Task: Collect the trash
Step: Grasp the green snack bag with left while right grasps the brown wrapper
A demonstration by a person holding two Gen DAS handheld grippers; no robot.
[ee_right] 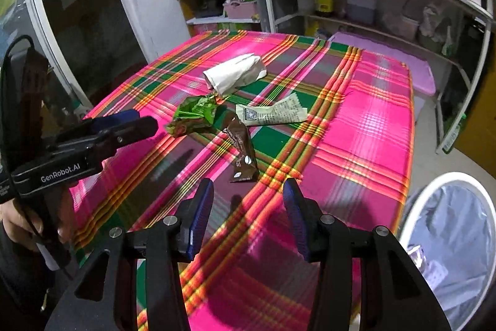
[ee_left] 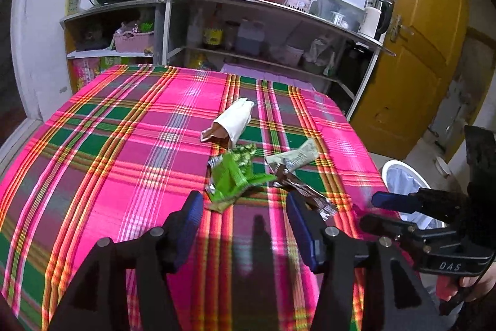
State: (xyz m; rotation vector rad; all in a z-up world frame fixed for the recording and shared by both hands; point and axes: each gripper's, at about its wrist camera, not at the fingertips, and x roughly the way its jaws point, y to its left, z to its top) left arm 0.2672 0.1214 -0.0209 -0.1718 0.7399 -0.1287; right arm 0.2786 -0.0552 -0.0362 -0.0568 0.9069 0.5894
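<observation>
Several pieces of trash lie mid-table on the pink plaid cloth (ee_left: pixel 124 145): a crumpled green wrapper (ee_left: pixel 235 172), a brown wrapper (ee_left: pixel 305 194), a pale printed wrapper (ee_left: pixel 297 157) and a white paper bag (ee_left: pixel 235 121). My left gripper (ee_left: pixel 243 200) hovers just short of the green wrapper, open with nothing between its fingers. In the right wrist view the green wrapper (ee_right: pixel 195 114), brown wrapper (ee_right: pixel 243 152), printed wrapper (ee_right: pixel 272 114) and paper bag (ee_right: pixel 235 73) show again. My right gripper (ee_right: pixel 248 186) stands open just before the brown wrapper, holding nothing.
A white-rimmed bin (ee_right: pixel 434 179) with a pale liner stands off the table's right edge, also the bin (ee_left: pixel 400 172) in the left view. Metal shelves (ee_left: pixel 279 30) with bottles and pots line the far wall. A yellow door (ee_left: pixel 412 51) is at the right.
</observation>
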